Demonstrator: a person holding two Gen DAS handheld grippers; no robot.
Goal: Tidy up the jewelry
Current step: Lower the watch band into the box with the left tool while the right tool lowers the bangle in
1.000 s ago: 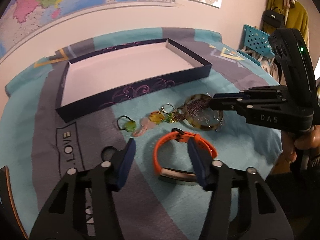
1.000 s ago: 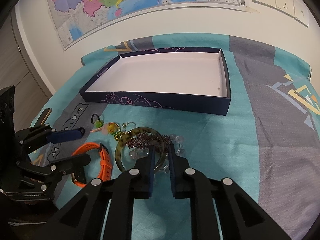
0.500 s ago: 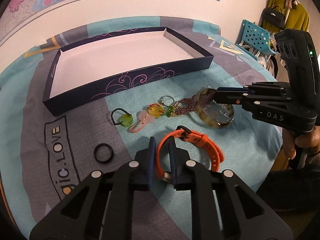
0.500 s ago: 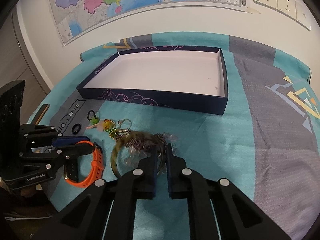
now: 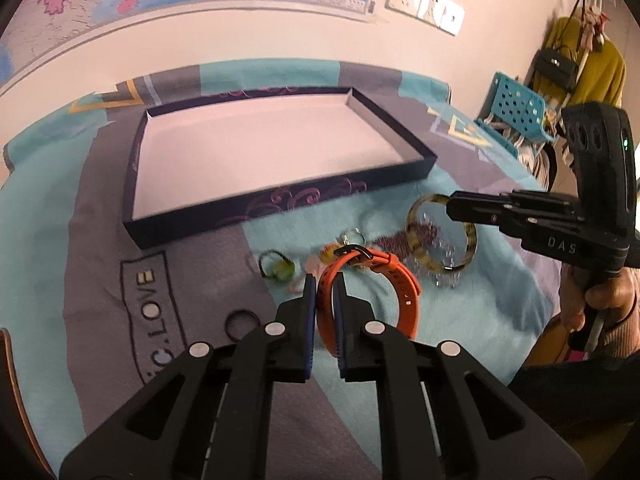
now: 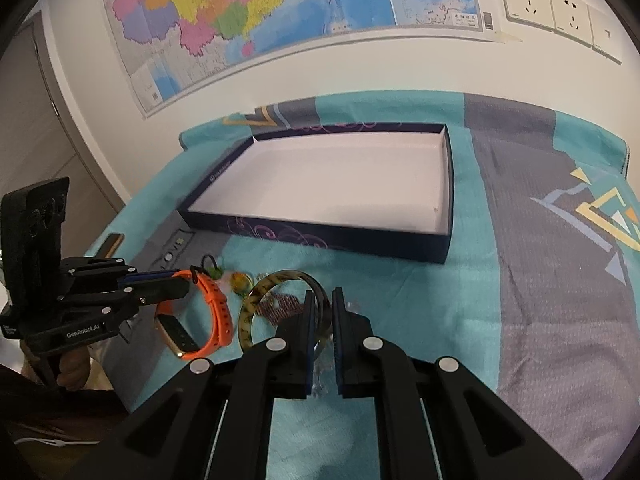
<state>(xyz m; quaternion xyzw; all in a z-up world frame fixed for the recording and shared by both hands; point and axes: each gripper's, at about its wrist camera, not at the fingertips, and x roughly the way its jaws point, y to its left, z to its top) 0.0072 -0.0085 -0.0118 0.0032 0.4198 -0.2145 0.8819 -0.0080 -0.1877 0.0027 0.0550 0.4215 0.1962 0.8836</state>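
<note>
Orange watch band (image 5: 394, 280) and bangle (image 6: 276, 286), both clamped in fingers, now lifted.

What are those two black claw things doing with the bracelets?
A person is tidying jewelry. The left gripper pinches an orange watch band, and the right gripper pinches a speckled bangle. Both look lifted off the cloth. The box behind has nothing in it yet. Smaller trinkets wait on the cloth.

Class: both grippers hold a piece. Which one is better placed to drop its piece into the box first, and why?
Probably the right gripper: its bangle hangs closer to the box than the left gripper with the orange watch.
</note>
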